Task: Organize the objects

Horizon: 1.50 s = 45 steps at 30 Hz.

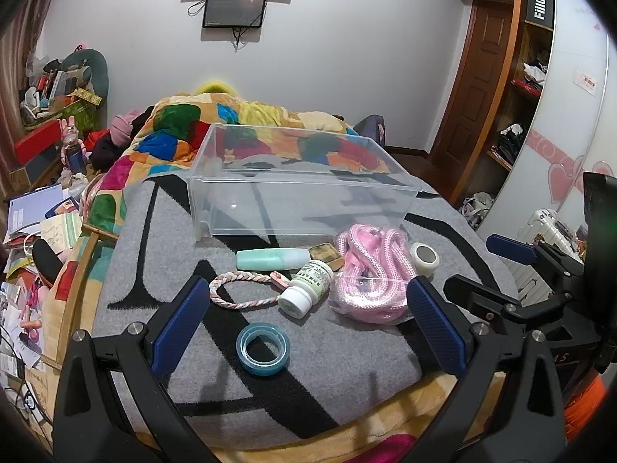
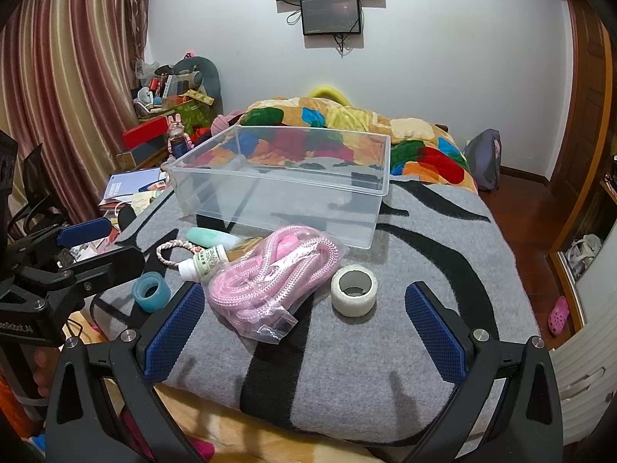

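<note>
Nothing is packed yet, so I judge this the very start: my left gripper (image 1: 308, 320) hangs with its fingers wide apart and holding nothing, low over the near edge of the grey blanket (image 1: 347, 366), and my right gripper (image 2: 304, 328) is likewise spread and empty beside it. The clear plastic bin (image 1: 300, 189) sits farther back on the blanket, and through its walls I see no object in it, only the blanket's pattern. All the loose things lie in front of it: a blue tape roll (image 1: 263, 349) nearest my left fingers, a white pill bottle (image 1: 306, 287) on its side, a braided cord loop (image 1: 243, 289), a mint green tube (image 1: 273, 259), a small brown item (image 1: 327, 255) I cannot identify, a bagged pink rope (image 2: 270, 277) and a white tape roll (image 2: 354, 289). The next move, as I see it, calls for lowering over the blue roll, closing across its rim, and carrying it over the bin's front wall.
</note>
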Available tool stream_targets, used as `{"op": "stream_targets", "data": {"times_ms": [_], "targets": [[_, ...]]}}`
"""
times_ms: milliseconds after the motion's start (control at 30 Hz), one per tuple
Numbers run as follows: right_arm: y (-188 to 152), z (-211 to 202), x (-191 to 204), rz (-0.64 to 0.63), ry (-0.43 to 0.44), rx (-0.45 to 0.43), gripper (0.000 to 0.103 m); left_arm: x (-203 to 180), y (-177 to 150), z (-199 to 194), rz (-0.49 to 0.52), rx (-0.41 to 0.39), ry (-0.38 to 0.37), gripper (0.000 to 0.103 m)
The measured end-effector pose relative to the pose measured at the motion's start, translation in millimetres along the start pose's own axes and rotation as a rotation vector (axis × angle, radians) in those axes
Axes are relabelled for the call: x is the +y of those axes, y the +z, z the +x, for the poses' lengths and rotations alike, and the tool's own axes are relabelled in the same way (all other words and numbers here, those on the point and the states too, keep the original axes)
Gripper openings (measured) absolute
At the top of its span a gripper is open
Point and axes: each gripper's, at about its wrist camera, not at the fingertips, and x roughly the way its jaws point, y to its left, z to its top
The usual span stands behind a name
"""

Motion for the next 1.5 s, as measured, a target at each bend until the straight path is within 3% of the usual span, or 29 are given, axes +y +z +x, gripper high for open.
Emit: {"op": "stream_targets", "data": {"times_ms": [1500], "targets": [[0.3, 0.2, 0.5, 0.004, 0.007, 0.005, 0.103, 0.3, -2.5, 0.0, -0.004, 0.006, 0.002, 0.103]]}}
